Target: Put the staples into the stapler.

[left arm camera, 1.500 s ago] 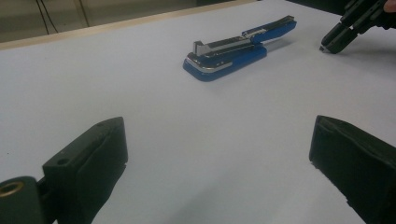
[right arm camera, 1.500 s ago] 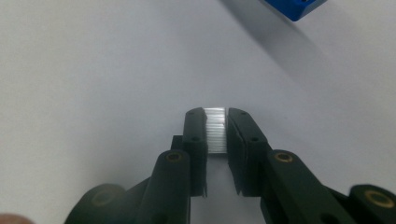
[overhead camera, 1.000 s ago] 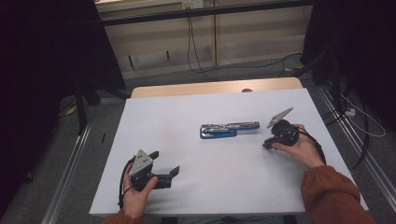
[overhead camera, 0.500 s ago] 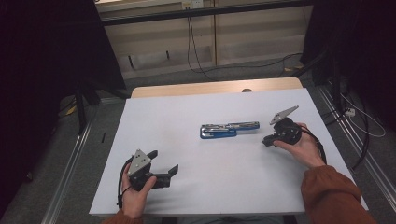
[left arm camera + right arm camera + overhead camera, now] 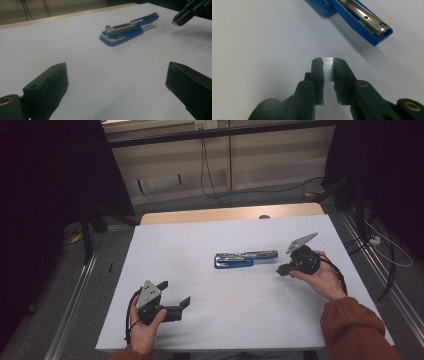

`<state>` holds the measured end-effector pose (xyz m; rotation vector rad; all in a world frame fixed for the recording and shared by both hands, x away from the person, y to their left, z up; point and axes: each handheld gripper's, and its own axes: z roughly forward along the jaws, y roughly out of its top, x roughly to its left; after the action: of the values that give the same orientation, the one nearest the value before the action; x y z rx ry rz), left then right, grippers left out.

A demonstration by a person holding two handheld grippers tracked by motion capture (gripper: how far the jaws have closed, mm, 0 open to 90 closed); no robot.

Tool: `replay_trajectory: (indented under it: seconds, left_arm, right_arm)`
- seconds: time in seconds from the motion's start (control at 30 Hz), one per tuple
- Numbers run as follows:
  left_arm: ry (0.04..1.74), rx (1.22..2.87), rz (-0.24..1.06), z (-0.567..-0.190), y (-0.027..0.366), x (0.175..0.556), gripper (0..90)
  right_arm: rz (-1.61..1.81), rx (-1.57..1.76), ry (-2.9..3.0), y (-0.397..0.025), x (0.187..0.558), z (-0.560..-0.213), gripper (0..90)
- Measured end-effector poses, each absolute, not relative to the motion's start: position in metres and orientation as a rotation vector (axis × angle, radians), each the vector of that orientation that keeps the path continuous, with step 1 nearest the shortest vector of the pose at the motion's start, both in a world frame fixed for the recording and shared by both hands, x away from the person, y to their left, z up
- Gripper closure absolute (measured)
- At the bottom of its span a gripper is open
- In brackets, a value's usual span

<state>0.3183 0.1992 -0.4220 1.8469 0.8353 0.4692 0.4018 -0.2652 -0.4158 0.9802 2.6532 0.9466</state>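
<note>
On the white table point(image 5: 200, 250), right gripper point(image 5: 327, 63) clamps a silvery staple strip point(image 5: 328, 68) near the opened blue stapler point(image 5: 245, 259); left gripper point(image 5: 175, 295) gapes, well apart.

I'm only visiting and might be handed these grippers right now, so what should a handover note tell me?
Right gripper: shut on a strip of staples, held just short of the stapler's far end.
Left gripper: open, holding nothing, low over the white table, near the front left.
Blue stapler: lies opened out mid-table, its metal staple channel exposed.
Done: the strip is picked up.
Left: probably seat the strip in the channel, then close the stapler.
</note>
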Motion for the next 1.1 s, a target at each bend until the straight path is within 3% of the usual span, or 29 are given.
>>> replay_trajectory:
  seconds: [1.1]
  left_arm:
    - [0.839, 1.847, 0.466, -0.422, 0.200, 0.321, 4.8]
  right_arm:
    - [1.017, 0.919, 2.604, -0.228, 0.424, -0.392, 79.3]
